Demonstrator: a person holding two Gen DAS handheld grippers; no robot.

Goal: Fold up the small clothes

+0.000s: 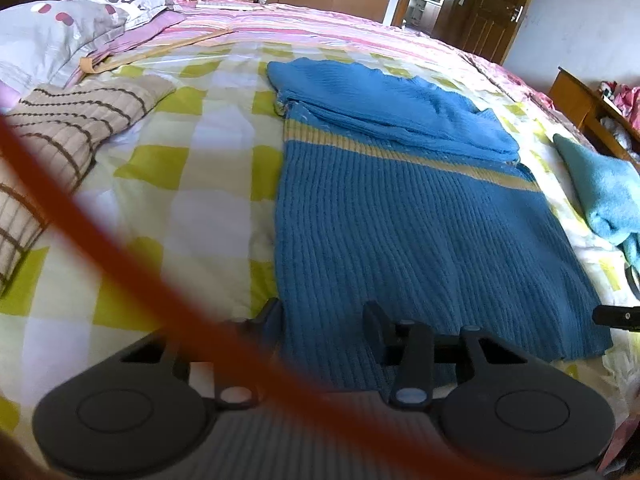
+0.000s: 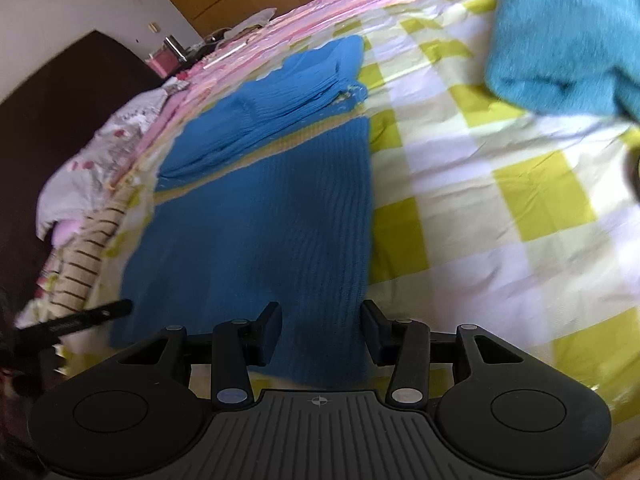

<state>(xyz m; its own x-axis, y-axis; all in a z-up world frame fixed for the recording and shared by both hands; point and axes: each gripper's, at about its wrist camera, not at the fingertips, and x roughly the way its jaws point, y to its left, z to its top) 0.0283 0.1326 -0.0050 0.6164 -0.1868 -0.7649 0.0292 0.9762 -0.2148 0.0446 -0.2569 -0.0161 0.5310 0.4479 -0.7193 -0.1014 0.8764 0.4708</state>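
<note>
Blue sweater (image 1: pixel 420 240) hem lies between both released claws; only the left view shows an orange cord (image 1: pixel 80 220).

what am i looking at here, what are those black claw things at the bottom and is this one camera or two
Two cameras, each fixed on a hand-held tool that a person carries, looking forward along its black tongs. One picture is from the left tongs, the other from the right tongs. Both point at the near hem of a blue knit sweater lying flat on a bed with a green and white checked cover, its top part already folded down. A striped beige garment and a teal one lie on either side. Both tongs stand open with the hem between their fingers; nothing is gripped yet.
</note>
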